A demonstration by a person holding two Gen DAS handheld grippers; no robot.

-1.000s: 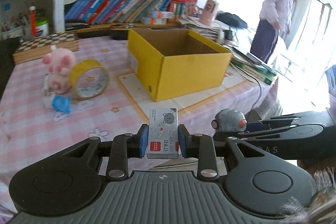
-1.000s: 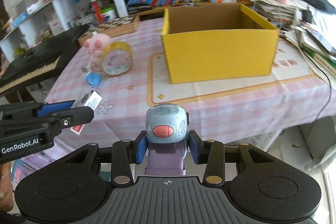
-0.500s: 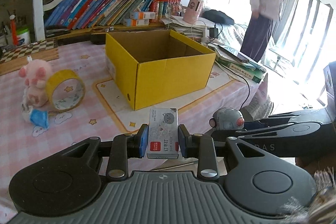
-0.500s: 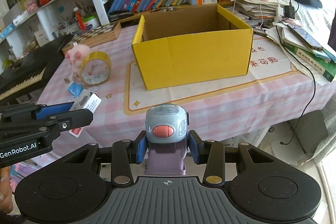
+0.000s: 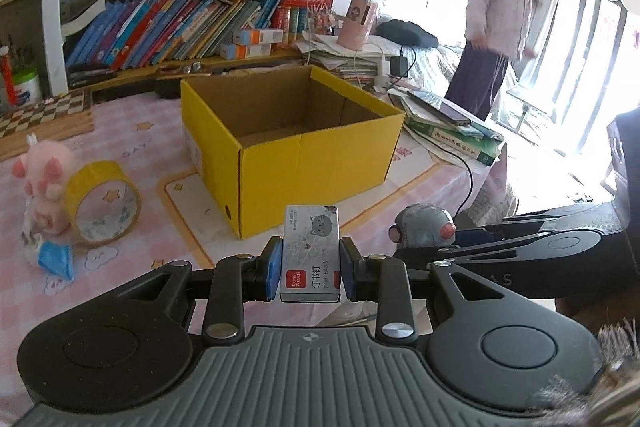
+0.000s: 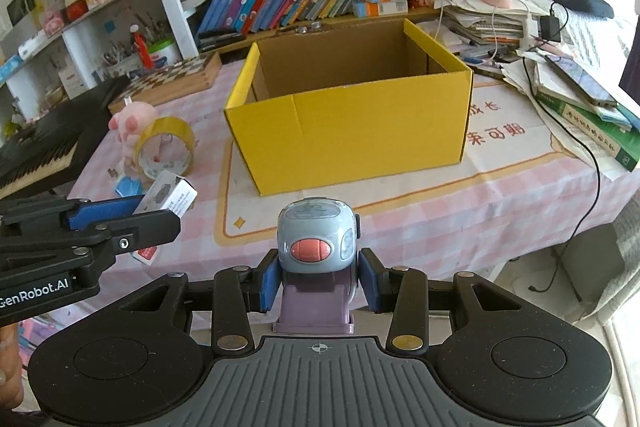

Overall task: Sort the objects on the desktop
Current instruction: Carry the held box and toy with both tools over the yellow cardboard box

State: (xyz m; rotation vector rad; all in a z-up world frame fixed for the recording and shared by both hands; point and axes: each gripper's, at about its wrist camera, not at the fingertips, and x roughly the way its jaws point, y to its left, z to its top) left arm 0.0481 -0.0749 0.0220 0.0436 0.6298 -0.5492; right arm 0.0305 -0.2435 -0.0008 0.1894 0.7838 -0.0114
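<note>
A pink checked surface (image 6: 400,211) fills mid-frame, carrying an open yellow box (image 6: 352,131) at centre. At left stand a yellow tape roll (image 6: 166,147) and a pink plush toy (image 6: 130,123). At bottom centre, the right gripper (image 6: 318,285) fingers clamp a grey toy robot (image 6: 316,241). The left gripper (image 5: 308,269) fingers clamp a small staple box (image 5: 311,251).

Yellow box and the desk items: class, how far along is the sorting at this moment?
Done: nothing; the yellow box looks empty. In hand: left gripper holds the staple box, right gripper the toy robot. Left: pink plush, tape roll, small blue item.
</note>
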